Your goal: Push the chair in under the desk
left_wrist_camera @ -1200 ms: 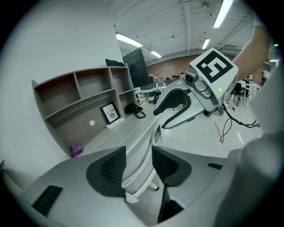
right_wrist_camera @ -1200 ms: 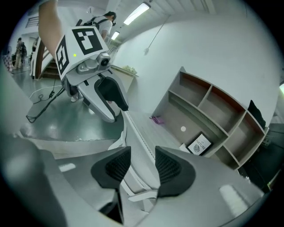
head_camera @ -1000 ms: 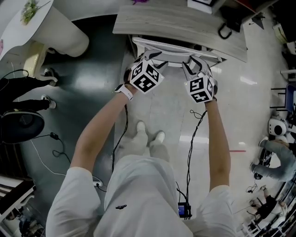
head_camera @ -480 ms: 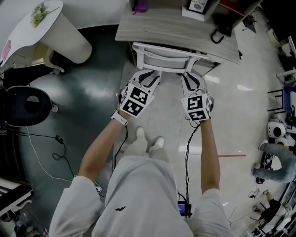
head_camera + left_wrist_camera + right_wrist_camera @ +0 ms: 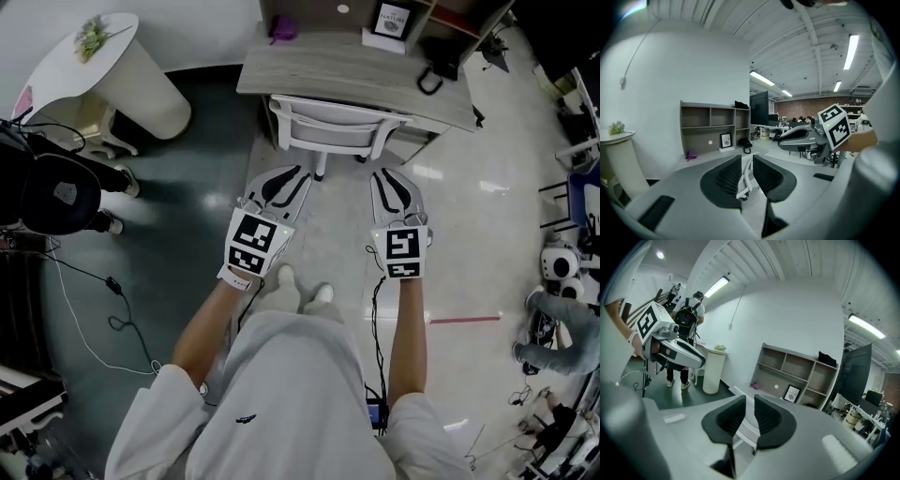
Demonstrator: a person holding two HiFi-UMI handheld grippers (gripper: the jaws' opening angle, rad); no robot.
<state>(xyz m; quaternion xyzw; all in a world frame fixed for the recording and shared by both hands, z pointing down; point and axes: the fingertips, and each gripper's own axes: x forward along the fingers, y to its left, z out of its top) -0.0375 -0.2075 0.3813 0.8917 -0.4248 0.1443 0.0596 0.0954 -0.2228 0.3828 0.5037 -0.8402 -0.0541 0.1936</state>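
Observation:
The white chair point(image 5: 333, 127) stands with its seat tucked under the light wooden desk point(image 5: 356, 70), only its backrest showing. Both grippers hang in the air a little short of it, touching nothing. The left gripper point(image 5: 281, 183) points at the backrest's left part and its jaws are closing with nothing between them; through the remaining gap the chair point(image 5: 746, 180) shows far off. On the right gripper point(image 5: 394, 187) the jaws stand narrowly apart, also empty, aimed at the chair point(image 5: 746, 430). In their own views the left gripper point(image 5: 746, 161) and right gripper point(image 5: 750, 401) hold only air.
A white round side table point(image 5: 112, 61) stands left of the desk. A person in black with a backpack point(image 5: 56, 192) is at the far left, with cables point(image 5: 94, 300) on the floor. On the desk sit a framed picture point(image 5: 392, 19) and a black bag point(image 5: 436, 61).
Both grippers have drawn back from the chair's backrest toward my body, and their jaws have narrowed. The chair stays under the desk.

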